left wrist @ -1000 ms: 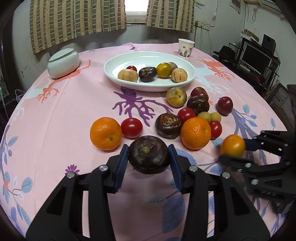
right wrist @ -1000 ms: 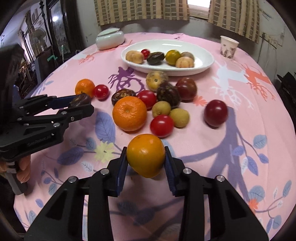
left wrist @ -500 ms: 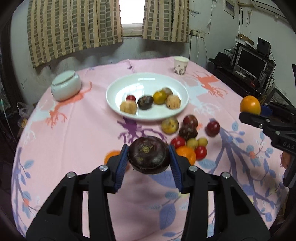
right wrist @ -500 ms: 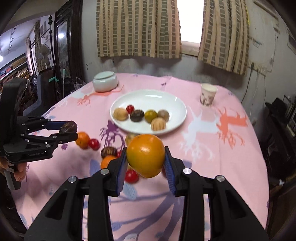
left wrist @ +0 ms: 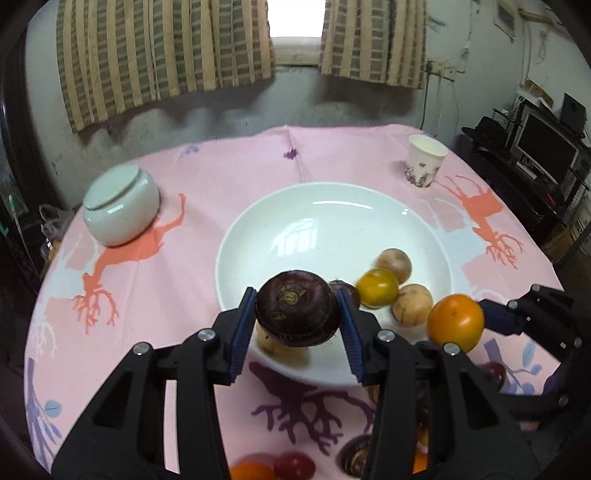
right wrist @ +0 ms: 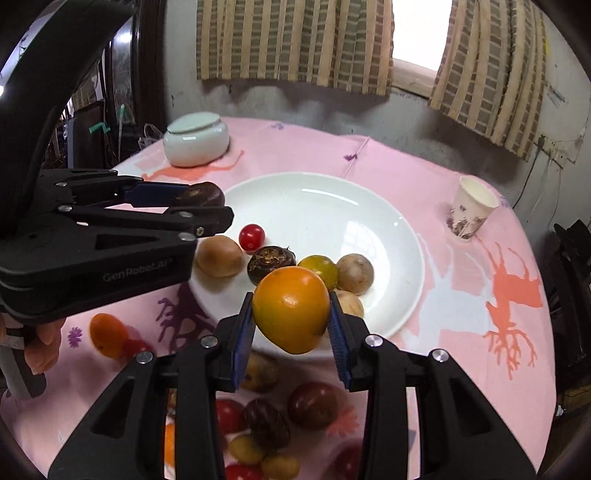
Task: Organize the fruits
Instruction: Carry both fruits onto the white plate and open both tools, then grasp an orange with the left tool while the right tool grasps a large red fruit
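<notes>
both tools, left tool (left wrist: 297, 319) and right tool (right wrist: 291, 325), clamped, held side by side.

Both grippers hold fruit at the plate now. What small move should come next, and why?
Probably lower the left gripper and release the dark fruit onto the plate: it already hangs over the near rim, and bare plate lies just beyond it.

Striped tan-and-brown curtains (left wrist: 166, 51) flank a bright window (left wrist: 295, 18) above a grey, stained wall (left wrist: 332, 107); a dark monitor (left wrist: 546, 147) sits right.
</notes>
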Action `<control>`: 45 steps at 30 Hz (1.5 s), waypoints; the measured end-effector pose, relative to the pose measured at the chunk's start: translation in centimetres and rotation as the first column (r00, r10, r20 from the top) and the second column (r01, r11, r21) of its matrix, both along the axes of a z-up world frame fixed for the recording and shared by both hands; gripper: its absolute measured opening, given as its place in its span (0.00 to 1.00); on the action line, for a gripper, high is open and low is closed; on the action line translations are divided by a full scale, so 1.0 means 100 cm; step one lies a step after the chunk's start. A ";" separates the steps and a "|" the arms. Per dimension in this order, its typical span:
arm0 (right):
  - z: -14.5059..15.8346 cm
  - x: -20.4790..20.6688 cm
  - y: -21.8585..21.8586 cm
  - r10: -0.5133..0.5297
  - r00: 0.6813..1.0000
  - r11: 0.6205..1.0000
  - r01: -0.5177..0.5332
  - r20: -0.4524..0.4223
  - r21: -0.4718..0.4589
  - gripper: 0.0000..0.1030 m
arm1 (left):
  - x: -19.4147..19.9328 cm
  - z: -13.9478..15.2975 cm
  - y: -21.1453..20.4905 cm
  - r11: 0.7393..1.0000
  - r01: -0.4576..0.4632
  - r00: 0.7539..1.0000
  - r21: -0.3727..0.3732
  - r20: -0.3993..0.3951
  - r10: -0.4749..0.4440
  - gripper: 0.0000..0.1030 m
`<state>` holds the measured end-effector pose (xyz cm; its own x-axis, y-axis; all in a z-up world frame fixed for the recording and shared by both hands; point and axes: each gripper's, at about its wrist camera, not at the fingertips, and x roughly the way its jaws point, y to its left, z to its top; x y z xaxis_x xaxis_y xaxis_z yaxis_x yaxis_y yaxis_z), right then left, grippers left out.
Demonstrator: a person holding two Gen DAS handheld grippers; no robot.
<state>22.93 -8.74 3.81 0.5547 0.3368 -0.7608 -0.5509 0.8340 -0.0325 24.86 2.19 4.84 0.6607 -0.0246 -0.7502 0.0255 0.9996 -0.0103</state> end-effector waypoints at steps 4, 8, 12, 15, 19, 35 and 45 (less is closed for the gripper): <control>-0.017 0.012 0.007 -0.006 0.999 1.000 0.006 -0.037 -0.010 0.37 | 0.015 -0.014 0.003 1.000 -0.014 1.000 0.007 -0.024 0.014 0.43; -0.027 0.018 0.006 -0.031 0.998 0.999 0.032 -0.045 0.003 0.37 | 0.022 -0.024 0.005 1.000 -0.019 0.999 0.000 -0.044 0.019 0.43; -0.027 0.017 0.006 -0.034 0.998 0.999 0.036 -0.045 0.036 0.49 | 0.025 -0.031 0.003 0.999 -0.031 0.998 0.014 -0.046 0.032 0.67; -0.024 0.013 0.000 -0.055 0.998 0.998 0.057 -0.039 0.035 0.49 | 0.011 -0.023 -0.002 0.999 -0.025 1.000 0.030 0.000 0.025 0.73; -0.012 -0.004 -0.025 -0.080 0.995 0.994 0.084 -0.052 0.075 0.49 | -0.010 -0.011 0.001 0.999 -0.011 1.000 0.033 0.008 0.011 0.76; 0.005 -0.101 -0.100 -0.188 0.981 0.967 0.194 -0.054 0.164 0.61 | -0.120 -0.024 0.027 0.998 -0.033 0.999 0.047 -0.002 0.033 0.87; -0.022 -0.125 -0.091 -0.094 0.990 0.983 0.109 -0.108 0.147 0.61 | -0.157 -0.045 0.037 0.998 -0.049 0.997 0.034 -0.051 0.050 0.89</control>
<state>10.42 -17.87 1.57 0.5155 0.3984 -0.7586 -0.4571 0.8767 0.1498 9.18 5.90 0.33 0.6206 0.0327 -0.7834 -0.0239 0.9995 0.0228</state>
